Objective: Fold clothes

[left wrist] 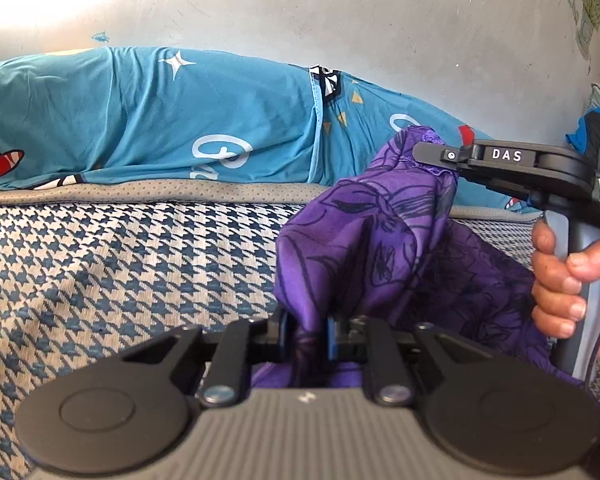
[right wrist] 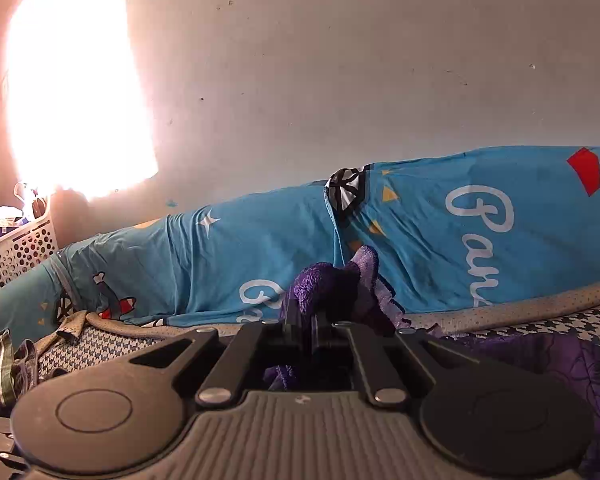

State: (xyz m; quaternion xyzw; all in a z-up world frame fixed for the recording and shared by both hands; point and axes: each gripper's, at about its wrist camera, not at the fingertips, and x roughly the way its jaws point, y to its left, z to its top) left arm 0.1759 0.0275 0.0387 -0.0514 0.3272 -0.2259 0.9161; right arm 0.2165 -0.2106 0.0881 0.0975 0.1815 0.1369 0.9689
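A purple garment (left wrist: 384, 240) with dark line drawings hangs bunched above the houndstooth mattress (left wrist: 120, 264). My left gripper (left wrist: 306, 336) is shut on its lower edge, cloth pinched between the blue pads. In the left wrist view my right gripper (left wrist: 440, 156) comes in from the right, held by a hand (left wrist: 568, 280), and is shut on the garment's upper hem. The right wrist view shows my right gripper (right wrist: 314, 320) shut on that purple garment (right wrist: 340, 284), whose fuzzy hem bulges above the fingers; more of it lies at lower right.
A blue printed sheet (left wrist: 160, 120) covers a long bulk along the grey wall (right wrist: 340, 80). A white perforated basket (right wrist: 16, 252) stands at far left under a bright window. A striped green cloth (right wrist: 4, 368) lies at the mattress's left edge.
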